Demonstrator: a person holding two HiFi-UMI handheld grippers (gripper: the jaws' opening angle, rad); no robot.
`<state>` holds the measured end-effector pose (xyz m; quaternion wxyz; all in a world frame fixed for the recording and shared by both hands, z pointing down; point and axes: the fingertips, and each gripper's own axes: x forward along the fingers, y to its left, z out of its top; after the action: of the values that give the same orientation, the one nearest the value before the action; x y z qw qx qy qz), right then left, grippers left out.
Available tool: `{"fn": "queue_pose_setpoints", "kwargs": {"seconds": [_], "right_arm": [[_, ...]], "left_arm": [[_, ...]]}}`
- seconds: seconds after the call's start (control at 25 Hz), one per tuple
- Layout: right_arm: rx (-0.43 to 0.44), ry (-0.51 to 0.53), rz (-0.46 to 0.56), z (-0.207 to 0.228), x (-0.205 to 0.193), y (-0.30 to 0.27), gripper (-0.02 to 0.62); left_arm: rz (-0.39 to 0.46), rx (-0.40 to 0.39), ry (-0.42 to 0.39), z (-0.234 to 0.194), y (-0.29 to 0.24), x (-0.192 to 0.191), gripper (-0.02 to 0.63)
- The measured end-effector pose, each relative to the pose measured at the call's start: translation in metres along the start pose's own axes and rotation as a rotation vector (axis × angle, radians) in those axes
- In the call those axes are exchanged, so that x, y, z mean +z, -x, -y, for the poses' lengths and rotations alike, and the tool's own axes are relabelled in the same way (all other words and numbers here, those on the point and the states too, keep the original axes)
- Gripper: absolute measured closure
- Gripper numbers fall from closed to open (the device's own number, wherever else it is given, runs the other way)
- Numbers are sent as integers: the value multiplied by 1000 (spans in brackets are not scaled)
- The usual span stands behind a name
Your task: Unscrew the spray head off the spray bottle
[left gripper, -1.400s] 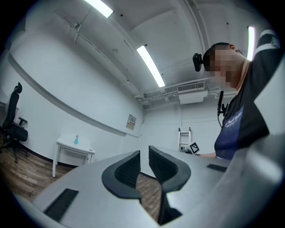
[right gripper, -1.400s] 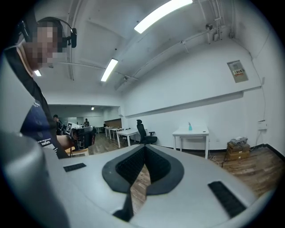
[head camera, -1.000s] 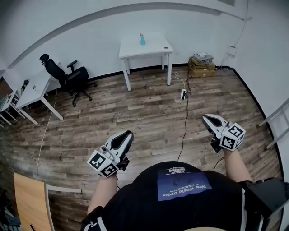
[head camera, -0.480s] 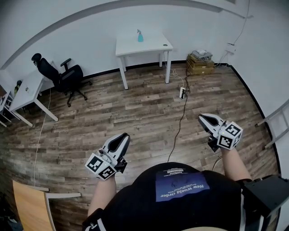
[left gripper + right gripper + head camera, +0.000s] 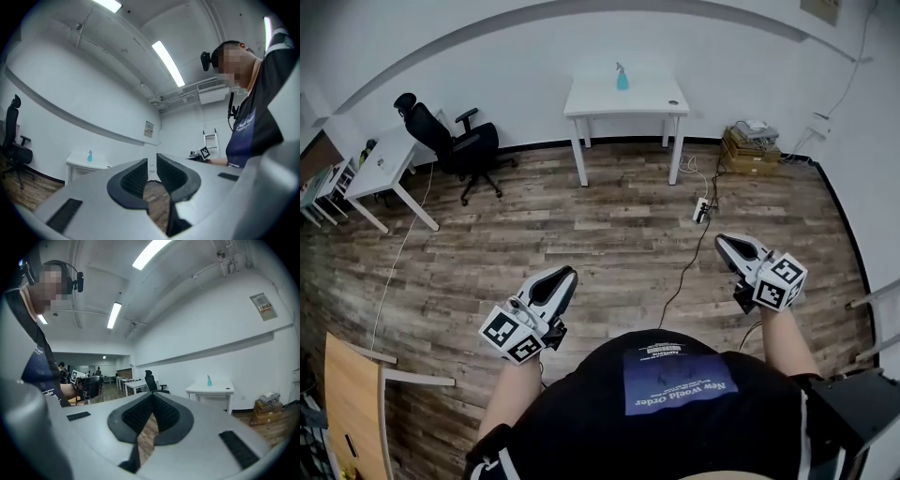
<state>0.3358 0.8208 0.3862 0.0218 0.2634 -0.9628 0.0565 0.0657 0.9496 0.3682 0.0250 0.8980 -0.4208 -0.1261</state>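
A small blue spray bottle [image 5: 622, 77] stands upright on a white table [image 5: 652, 95] by the far wall, well across the room from me. My left gripper [image 5: 567, 275] is held low in front of the person's body, shut and empty. My right gripper [image 5: 722, 242] is at the right, also shut with nothing in it. In the left gripper view the bottle [image 5: 89, 156] shows small on the table [image 5: 77, 162], left of the gripper [image 5: 152, 161]. In the right gripper view the bottle [image 5: 209, 380] stands on the table [image 5: 213, 391], right of the gripper [image 5: 152, 397].
A black office chair [image 5: 450, 145] and a white desk [image 5: 380, 173] stand at the left. Cardboard boxes [image 5: 750, 150] sit right of the table. A power strip [image 5: 703, 208] with its cable lies on the wood floor. A wooden panel [image 5: 352, 403] is at lower left.
The head view has swung, so the table, chair and boxes now sit further right in the frame. Both grippers stay shut and empty in front of the body.
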Motion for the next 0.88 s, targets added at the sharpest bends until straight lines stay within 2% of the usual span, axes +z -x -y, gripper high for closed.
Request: {"fn": "queue_pose_setpoints", "kwargs": {"seconds": [0.32,0.52,0.72,0.88], "right_arm": [[82,39,-17,84,11,3,601],[113,30,-41,111,-1,-4,601],[107,27,-48,130,0,-25,601],[71,39,-65,136,4,-50,601]], "left_arm": [[-4,48,-1,19,-83,-10,554],[-22,75,9,16,-107,-23,554],[-19,76,25,-10,-122,-27,554],[-2,35,50,-42,-129,-27,554]]}}
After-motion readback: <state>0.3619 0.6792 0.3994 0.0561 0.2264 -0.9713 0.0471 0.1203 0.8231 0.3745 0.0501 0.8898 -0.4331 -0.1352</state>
